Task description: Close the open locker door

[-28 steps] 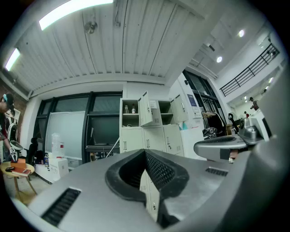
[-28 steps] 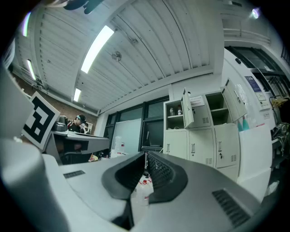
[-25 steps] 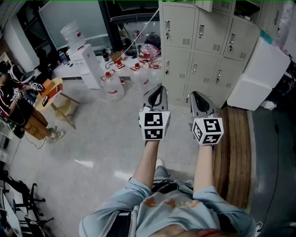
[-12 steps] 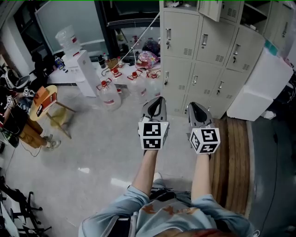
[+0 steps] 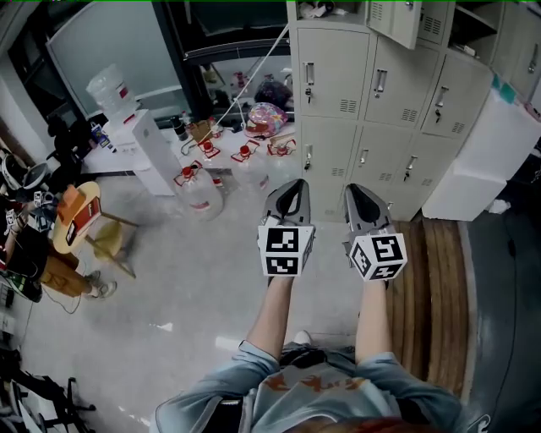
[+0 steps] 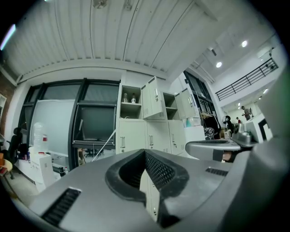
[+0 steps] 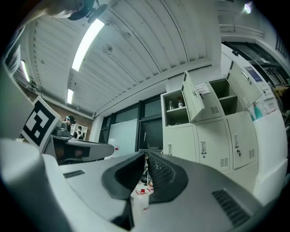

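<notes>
Left gripper (image 5: 291,190) and right gripper (image 5: 358,193), clenched empty, face the flat beige metal locker door (image 5: 397,21) standing ajar.

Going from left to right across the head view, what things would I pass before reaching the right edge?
wooden chair → water dispenser → water jug → left gripper → right gripper → white box

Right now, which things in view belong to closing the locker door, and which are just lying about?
Part of the job:
- open locker door, top row
- lockers
- left hand-held gripper, shut and empty
- right hand-held gripper, shut and empty

Just lying about:
- water jugs
- water dispenser
- chair
- white box
</notes>
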`<state>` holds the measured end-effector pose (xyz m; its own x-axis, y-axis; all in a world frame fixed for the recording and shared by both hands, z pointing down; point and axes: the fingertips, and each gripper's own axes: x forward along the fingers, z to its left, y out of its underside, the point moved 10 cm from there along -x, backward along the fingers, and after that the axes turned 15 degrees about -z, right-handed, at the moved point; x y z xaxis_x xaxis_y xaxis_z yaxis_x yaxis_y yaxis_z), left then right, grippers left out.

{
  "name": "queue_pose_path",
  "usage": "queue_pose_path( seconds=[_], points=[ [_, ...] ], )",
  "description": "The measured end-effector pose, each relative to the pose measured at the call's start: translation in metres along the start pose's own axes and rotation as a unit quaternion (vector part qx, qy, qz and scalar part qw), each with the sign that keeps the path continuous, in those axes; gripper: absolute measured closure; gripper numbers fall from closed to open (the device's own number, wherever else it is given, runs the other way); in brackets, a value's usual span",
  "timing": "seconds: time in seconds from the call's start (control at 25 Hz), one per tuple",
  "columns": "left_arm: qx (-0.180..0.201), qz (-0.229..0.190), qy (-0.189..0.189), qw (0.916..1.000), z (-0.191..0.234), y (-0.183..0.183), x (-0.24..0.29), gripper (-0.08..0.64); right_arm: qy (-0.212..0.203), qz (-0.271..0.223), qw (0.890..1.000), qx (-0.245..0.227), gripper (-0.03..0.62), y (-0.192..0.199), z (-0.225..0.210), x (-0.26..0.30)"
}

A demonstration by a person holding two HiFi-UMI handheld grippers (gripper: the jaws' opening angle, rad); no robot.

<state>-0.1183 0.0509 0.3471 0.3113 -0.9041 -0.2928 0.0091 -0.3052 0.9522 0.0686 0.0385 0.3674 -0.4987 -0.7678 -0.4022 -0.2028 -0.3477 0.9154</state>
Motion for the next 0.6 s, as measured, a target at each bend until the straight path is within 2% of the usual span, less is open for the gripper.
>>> queue_pose_path(
  seconds=[0.16, 0.32, 0.4, 0.6],
  points=[
    [-0.031, 0.000, 0.002, 0.9995, 0.025, 0.010, 0.006, 0.541, 0.024, 0.026, 0.999, -0.011, 0.554, 0.009, -0.002, 0.025],
    [-0.094, -0.013, -0.018, 0.9953, 0.061, 0.014, 0.007, 0.541, -0.005, 0.046, 0.997, -0.067, 0.554, 0.013, 0.023, 0.064],
    [-0.098, -0.025, -0.016, 0.9948, 0.069, 0.014, 0.012, 0.541, -0.024, 0.043, 0.995, -0.083, 0.554, 0.010, 0.029, 0.081],
    [-0.091, -0.035, -0.037, 0.9945, 0.096, 0.017, 0.017, 0.541, -0.026, 0.024, 0.997, -0.069, 0.554, 0.007, 0.029, 0.108]
  ],
)
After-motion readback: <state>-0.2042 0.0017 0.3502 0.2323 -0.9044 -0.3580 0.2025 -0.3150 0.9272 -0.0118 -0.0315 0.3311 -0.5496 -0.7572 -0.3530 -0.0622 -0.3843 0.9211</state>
